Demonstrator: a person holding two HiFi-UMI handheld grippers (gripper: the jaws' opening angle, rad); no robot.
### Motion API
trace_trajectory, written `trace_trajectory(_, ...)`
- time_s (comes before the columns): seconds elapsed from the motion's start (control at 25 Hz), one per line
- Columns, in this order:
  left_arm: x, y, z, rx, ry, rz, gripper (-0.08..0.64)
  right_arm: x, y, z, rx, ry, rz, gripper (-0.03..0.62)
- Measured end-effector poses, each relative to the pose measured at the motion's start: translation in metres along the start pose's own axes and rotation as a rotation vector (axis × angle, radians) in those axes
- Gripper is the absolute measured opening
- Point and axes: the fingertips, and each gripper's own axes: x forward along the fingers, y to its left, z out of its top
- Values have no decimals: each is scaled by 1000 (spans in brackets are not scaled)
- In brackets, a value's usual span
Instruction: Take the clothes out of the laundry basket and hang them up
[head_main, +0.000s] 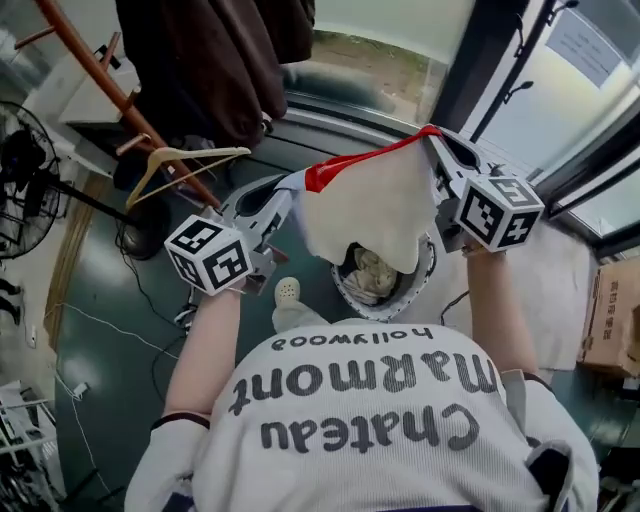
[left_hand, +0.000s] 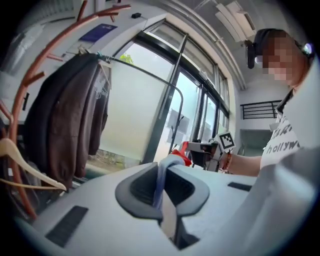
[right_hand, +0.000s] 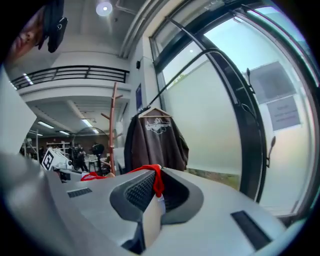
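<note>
**A:** Status check: where is the cream garment (head_main: 372, 215)?

**B:** I have it up in the air, stretched between both grippers, over the laundry basket (head_main: 432, 270) on the floor. More clothes (head_main: 372, 272) lie bunched inside the basket.

**A:** And the jaws?

**B:** The left gripper (left_hand: 164, 175) has its jaws together on the garment's left corner, with a pale bluish edge pinched between them. The right gripper (right_hand: 156, 177) has its jaws clamped on the red trim (head_main: 350, 168) at the right corner. That trim runs along the top edge between the two.

**A:** What's by the rack?

**B:** On the far left I see the orange-brown coat rack (head_main: 110, 85) with a dark brown garment (head_main: 215, 60) hanging beside it. A bare wooden hanger (head_main: 185, 160) sits just below that, near my left gripper.
</note>
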Motion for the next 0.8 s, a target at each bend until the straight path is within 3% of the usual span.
trace_trajectory(0.36,-113,24,40,73,-120,236,17,61,116,47,27,-125,278,38)
trace_trajectory(0.64,-188,71,68,58,-193,328,17,115,198,57,53,-138,416,38)
trace_trajectory(0.8,-224,111,85,48,-208,359,17,152,240,63,23,-144,440,38)
